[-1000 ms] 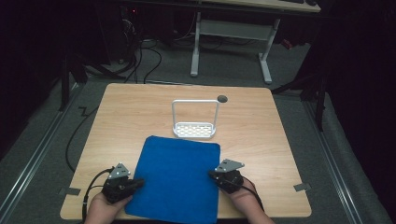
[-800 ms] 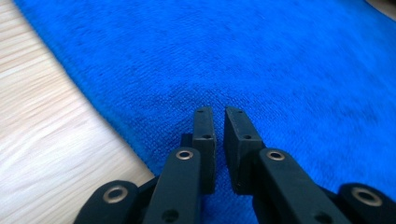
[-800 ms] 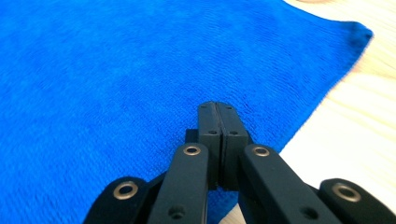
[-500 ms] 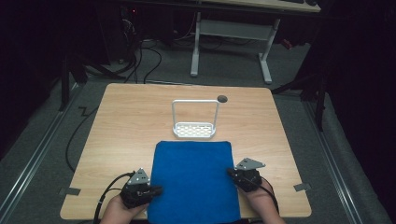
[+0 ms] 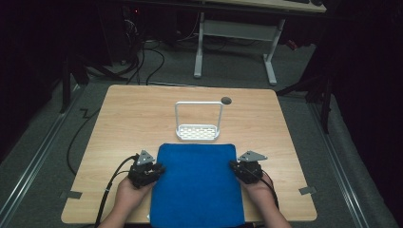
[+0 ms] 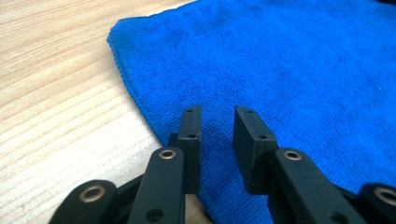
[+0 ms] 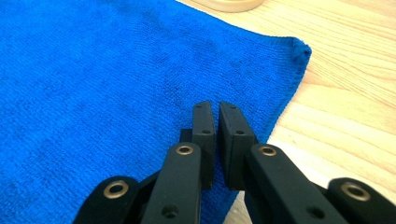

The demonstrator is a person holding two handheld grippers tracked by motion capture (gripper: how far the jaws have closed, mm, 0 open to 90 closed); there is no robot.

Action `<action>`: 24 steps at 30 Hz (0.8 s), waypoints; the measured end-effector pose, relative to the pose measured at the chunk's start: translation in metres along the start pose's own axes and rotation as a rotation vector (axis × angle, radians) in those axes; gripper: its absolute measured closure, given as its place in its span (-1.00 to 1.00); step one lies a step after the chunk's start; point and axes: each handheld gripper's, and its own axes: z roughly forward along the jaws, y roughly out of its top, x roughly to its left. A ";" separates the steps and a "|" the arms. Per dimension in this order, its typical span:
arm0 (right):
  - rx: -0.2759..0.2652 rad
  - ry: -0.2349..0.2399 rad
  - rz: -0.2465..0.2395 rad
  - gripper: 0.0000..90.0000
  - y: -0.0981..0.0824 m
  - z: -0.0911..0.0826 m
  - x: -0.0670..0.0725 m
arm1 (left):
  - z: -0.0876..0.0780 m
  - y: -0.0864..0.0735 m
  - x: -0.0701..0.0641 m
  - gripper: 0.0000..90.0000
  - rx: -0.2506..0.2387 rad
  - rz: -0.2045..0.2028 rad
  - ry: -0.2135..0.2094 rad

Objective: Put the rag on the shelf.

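Hand-held grippers — left (image 5: 158,169), right (image 5: 234,165) — flank the blue cloth (image 5: 197,183).

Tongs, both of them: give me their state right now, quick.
Left tongs: open, just been opening, nothing gripped, over the blue cloth.
Right tongs: shut, gripping nothing.

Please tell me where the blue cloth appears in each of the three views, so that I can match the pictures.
High view: the blue terry cloth lies flat at the near middle of the wooden table, reaching its near edge.
Left gripper view: it covers the upper right and centre; its corner is at the upper left.
Right gripper view: it covers the left and centre; its corner is at the upper right.
Shared landmark: the pale wood grain beside the cloth's edge.
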 end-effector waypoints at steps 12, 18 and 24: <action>-0.001 0.015 0.000 0.91 -0.010 -0.011 0.007 | -0.016 -0.020 -0.014 0.63 -0.007 0.030 -0.048; 0.015 0.043 0.006 0.91 -0.018 -0.023 0.016 | -0.026 -0.029 -0.019 0.64 -0.005 0.009 -0.070; 0.025 0.057 -0.006 0.91 -0.025 -0.031 0.024 | -0.037 -0.039 -0.028 0.64 0.008 0.016 -0.087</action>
